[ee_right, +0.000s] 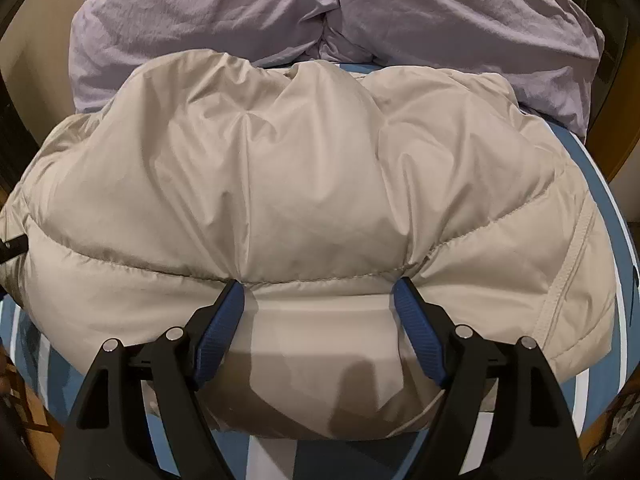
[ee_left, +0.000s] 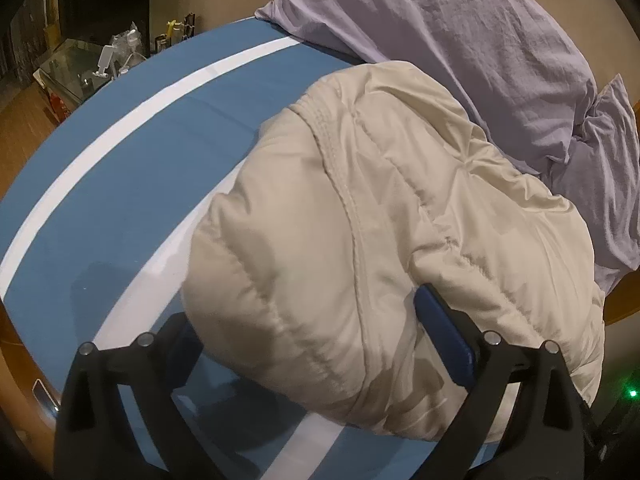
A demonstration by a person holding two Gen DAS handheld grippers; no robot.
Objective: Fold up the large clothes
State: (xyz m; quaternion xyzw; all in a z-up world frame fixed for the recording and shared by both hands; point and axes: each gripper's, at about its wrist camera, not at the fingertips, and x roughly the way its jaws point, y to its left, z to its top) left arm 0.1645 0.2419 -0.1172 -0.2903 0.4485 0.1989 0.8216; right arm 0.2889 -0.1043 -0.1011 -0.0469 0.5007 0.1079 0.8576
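Blue bedding with broad white stripes (ee_left: 132, 152) covered the bed you worked on, with wood flooring and a glass-topped side table (ee_left: 76, 76) holding small clutter off beyond your left fingers. A crumpled lilac duvet (ee_left: 480, 52) lay heaped at the far end, past both sets of fingertips, and in the right wrist view it (ee_right: 248, 12) filled the whole background above the garment.

The beige puffer jacket (ee_left: 360, 208) lay bunched into a thick, rounded bundle on the striped sheet, its far edge touching the lilac duvet. From the left wrist, a stitched seam ran down the middle of the bundle toward your fingers.

Your left gripper (ee_left: 316, 336) was spread wide around the near end of the jacket. Its right pad pressed into the quilted fabric, while the left finger sat beside the jacket's edge over the sheet; the padding bulged between them, though I cannot tell whether they were truly squeezing it.

Your right gripper (ee_right: 320, 312) was also parted, straddling a puffed section of the jacket (ee_right: 304, 184). Both blue pads (ee_right: 224, 328) dug into the fabric along a horizontal quilting seam, and the cloth dimpled and gathered at each fingertip. The jacket swelled up beyond the fingers and spilled out to both sides of them, hiding most of the sheet.
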